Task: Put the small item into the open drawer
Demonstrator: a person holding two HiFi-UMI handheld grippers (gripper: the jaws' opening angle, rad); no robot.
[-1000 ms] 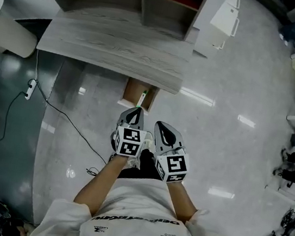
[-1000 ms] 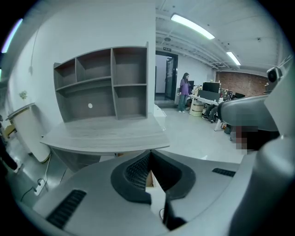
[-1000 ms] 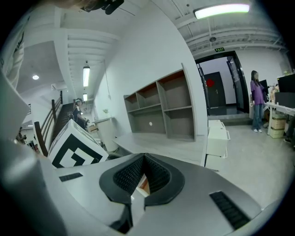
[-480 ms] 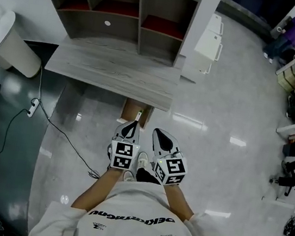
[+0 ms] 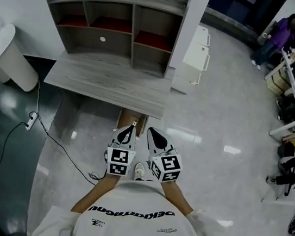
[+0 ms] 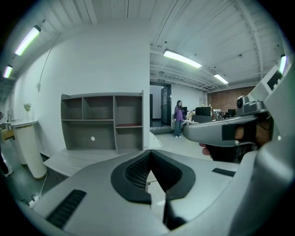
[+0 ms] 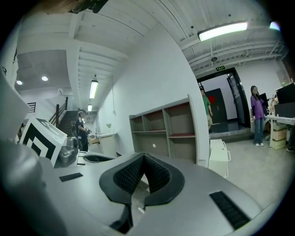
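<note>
One open drawer [image 5: 131, 121], head view only

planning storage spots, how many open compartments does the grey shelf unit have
5. Upper row: left compartment, middle compartment, right compartment. Lower row: wide compartment with a white dot, narrower compartment at the right. None seems hidden.

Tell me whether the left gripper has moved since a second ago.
Yes, slightly forward: the left gripper now lies nearer the front edge of the grey desk, further over the open drawer. The camera shifted too, so roughly.
</note>
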